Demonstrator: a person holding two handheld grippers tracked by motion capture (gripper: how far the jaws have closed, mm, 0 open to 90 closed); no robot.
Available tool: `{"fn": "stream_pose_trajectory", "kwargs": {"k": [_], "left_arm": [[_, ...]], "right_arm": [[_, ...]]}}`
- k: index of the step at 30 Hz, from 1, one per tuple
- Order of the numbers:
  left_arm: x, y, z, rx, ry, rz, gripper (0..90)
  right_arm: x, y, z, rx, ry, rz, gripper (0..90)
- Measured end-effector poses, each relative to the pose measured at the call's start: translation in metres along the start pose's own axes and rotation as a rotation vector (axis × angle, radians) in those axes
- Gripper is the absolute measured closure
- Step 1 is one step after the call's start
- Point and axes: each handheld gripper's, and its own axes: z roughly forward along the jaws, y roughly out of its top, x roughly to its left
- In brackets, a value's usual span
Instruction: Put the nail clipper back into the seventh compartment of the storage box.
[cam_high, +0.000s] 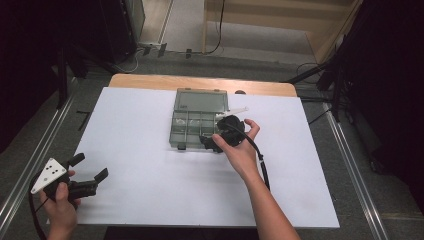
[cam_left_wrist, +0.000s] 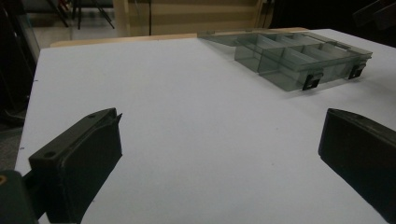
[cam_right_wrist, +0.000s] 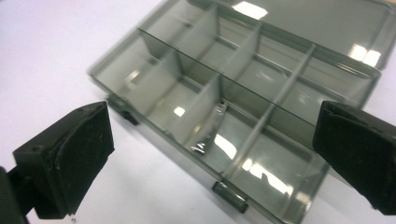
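Above the compartment box (cam_right_wrist: 243, 112), your right gripper (cam_high: 222, 135) stands released; your left gripper (cam_high: 82, 175) idles open. Descending carelessly risks catching a divider and shifting the box.

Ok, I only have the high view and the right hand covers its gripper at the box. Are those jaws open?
Observer: Yes. In the right gripper view the right gripper stands open over the compartment box, with nothing clamped.
Operator: Anything in the box?
Observer: One small shiny metal piece leans against a divider in a front compartment.
Operator: And the left gripper's jaws?
Observer: Open too. The left gripper has bare white table between its jaws.
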Motion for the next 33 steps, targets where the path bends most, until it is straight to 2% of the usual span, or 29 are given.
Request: {"fn": "stream_pose_trajectory", "kwargs": {"k": [5,12,33], "left_arm": [[0.000,0.000,0.000,0.002,0.001,0.002,0.0],[-0.001,0.000,0.000,0.003,0.003,0.004,0.0],[-0.002,0.000,0.000,0.009,0.004,0.009,0.0]], "right_arm": [[-0.005,-0.012,-0.011,-0.074,0.020,0.006,0.0],[-0.012,-0.028,-0.031,-0.148,0.005,0.018,0.0],[-0.031,-0.067,-0.063,-0.226,-0.036,0.057,0.0]]}}
